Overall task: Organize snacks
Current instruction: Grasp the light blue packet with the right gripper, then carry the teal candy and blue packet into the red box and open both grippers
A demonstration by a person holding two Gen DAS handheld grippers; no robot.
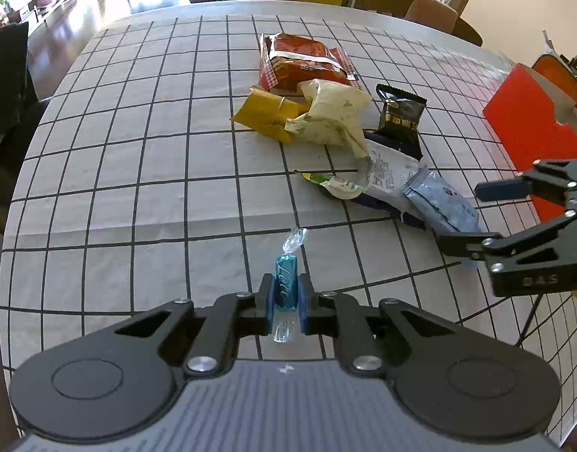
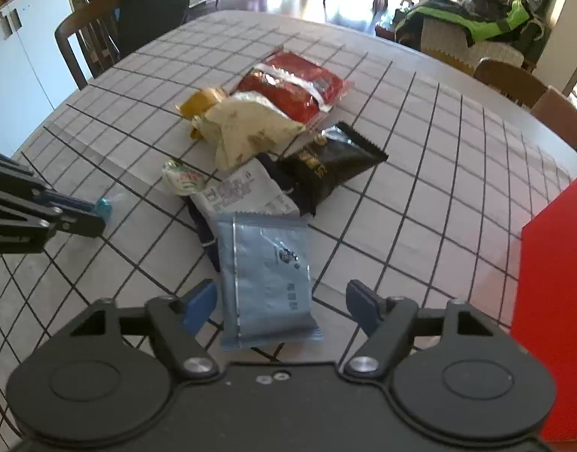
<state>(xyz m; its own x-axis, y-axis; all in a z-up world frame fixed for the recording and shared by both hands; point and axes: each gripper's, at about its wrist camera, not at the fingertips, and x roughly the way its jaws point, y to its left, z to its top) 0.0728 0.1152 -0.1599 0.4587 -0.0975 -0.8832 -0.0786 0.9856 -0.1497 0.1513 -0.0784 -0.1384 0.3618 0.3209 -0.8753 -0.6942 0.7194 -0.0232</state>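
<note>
My left gripper [image 1: 285,293] is shut on a teal wrapped candy [image 1: 286,280] just above the checked tablecloth; it also shows in the right wrist view [image 2: 96,214] with the candy [image 2: 103,206]. My right gripper [image 2: 282,301] is open, its fingers on either side of a light blue snack packet [image 2: 265,263]; it also shows in the left wrist view [image 1: 465,214] over that packet [image 1: 443,203]. A pile of snacks lies beyond: a red bag [image 2: 296,83], a cream bag [image 2: 247,128], a yellow packet [image 1: 265,113], a black packet [image 2: 333,165], a white packet [image 2: 243,188].
A red box [image 2: 552,301] stands at the right edge of the table; it also shows in the left wrist view [image 1: 529,124]. Chairs [image 2: 84,45] surround the table. A small green and white wrapper [image 2: 182,179] lies by the pile.
</note>
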